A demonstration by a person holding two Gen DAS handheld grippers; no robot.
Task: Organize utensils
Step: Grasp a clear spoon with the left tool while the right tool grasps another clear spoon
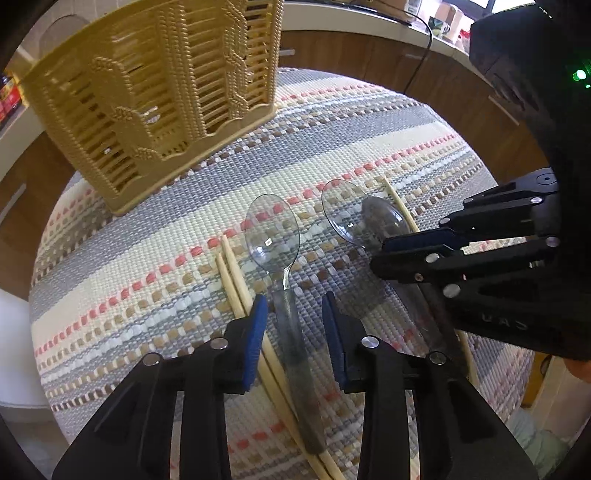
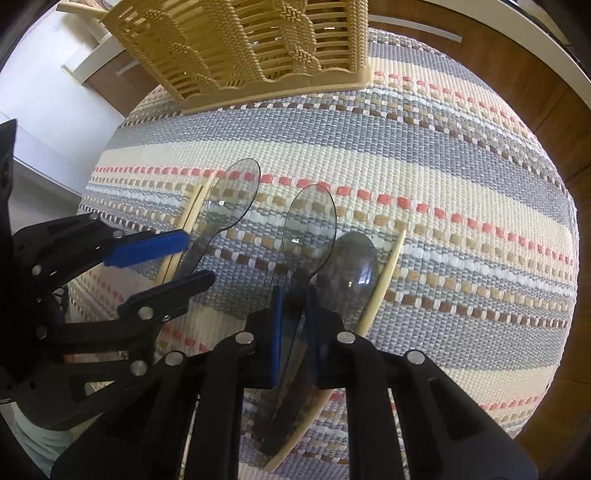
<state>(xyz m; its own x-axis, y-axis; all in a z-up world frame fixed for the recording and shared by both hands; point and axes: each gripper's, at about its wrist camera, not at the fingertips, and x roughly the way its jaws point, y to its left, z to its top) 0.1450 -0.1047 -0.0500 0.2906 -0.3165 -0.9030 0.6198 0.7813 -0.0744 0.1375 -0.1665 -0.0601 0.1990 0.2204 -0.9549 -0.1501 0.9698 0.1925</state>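
Note:
Three clear plastic spoons and some wooden chopsticks lie on a striped woven mat [image 1: 147, 258]. My left gripper [image 1: 293, 325] points down, open, with its blue pads either side of the left spoon's [image 1: 271, 229] handle and a gap on both sides. A chopstick pair [image 1: 236, 280] runs just left of it. My right gripper [image 2: 295, 325] is shut on the handle of the middle spoon [image 2: 308, 225]. A darker spoon [image 2: 349, 269] and a single chopstick [image 2: 384, 277] lie right beside it. The tan slatted utensil basket [image 1: 147, 92] stands at the mat's far edge.
Brown cabinet fronts and a pale counter [image 1: 369, 26] ring the mat, with a black cable and mugs on the counter at the back right. The two grippers work close together, my right gripper [image 1: 378, 254] just right of the left one [image 2: 184, 258].

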